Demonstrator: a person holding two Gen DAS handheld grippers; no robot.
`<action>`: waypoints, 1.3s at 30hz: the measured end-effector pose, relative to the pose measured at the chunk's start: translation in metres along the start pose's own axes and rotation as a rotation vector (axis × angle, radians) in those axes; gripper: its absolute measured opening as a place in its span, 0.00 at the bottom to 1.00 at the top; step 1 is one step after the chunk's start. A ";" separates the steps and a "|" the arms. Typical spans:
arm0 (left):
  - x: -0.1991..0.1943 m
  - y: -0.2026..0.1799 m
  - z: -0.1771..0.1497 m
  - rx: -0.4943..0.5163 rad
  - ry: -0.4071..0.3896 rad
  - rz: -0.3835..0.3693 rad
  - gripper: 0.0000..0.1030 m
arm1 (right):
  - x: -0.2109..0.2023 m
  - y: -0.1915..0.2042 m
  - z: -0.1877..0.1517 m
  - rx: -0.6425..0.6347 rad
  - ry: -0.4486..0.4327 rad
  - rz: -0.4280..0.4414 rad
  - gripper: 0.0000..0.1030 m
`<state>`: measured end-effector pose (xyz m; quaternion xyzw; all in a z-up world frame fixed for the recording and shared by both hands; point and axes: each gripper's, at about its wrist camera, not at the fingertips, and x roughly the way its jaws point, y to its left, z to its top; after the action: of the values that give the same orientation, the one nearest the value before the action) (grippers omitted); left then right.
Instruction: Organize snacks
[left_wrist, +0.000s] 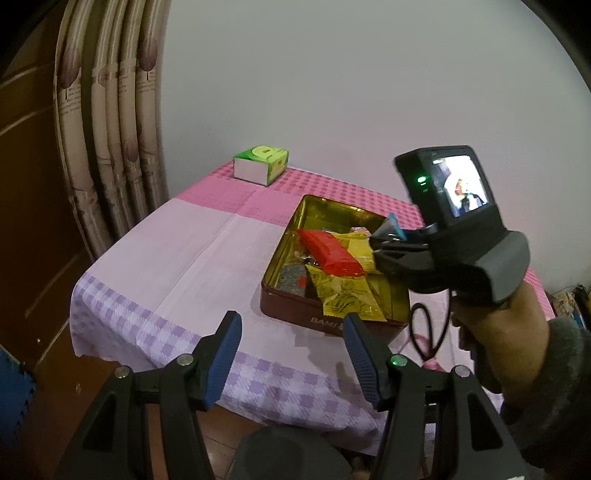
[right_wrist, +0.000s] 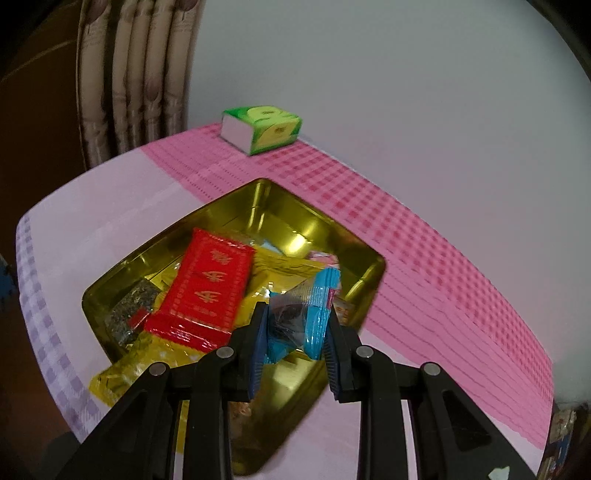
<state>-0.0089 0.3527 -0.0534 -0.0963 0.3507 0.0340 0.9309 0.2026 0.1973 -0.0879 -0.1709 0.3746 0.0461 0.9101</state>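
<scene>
A gold-lined tin box (left_wrist: 295, 221) (right_wrist: 266, 206) sits on the pink checked tablecloth. It holds a red packet (left_wrist: 328, 251) (right_wrist: 210, 284), yellow packets (left_wrist: 343, 295) (right_wrist: 122, 373) and a dark packet (right_wrist: 129, 314). My right gripper (right_wrist: 295, 325) is shut on a blue snack packet (right_wrist: 319, 306) just above the box's near side; in the left wrist view the right gripper (left_wrist: 384, 240) hovers over the box's right edge. My left gripper (left_wrist: 291, 332) is open and empty, in front of the box near the table's front edge.
A green tissue box (left_wrist: 262, 162) (right_wrist: 262, 127) stands at the back of the table by the white wall. Curtains (left_wrist: 110, 147) hang at the left. A pink object (left_wrist: 428, 350) lies on the table right of the tin.
</scene>
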 end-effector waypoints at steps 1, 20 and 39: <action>0.001 0.000 0.000 0.000 0.002 0.005 0.57 | 0.002 0.003 0.001 -0.002 0.001 0.001 0.24; 0.001 -0.004 0.000 0.022 0.003 0.085 0.57 | -0.039 -0.012 -0.009 0.091 -0.098 0.038 0.93; 0.003 -0.019 0.001 0.043 0.045 0.148 0.72 | -0.112 -0.006 -0.087 0.087 -0.086 0.003 0.96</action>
<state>-0.0035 0.3347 -0.0511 -0.0510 0.3782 0.0930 0.9196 0.0663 0.1664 -0.0656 -0.1286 0.3371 0.0384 0.9319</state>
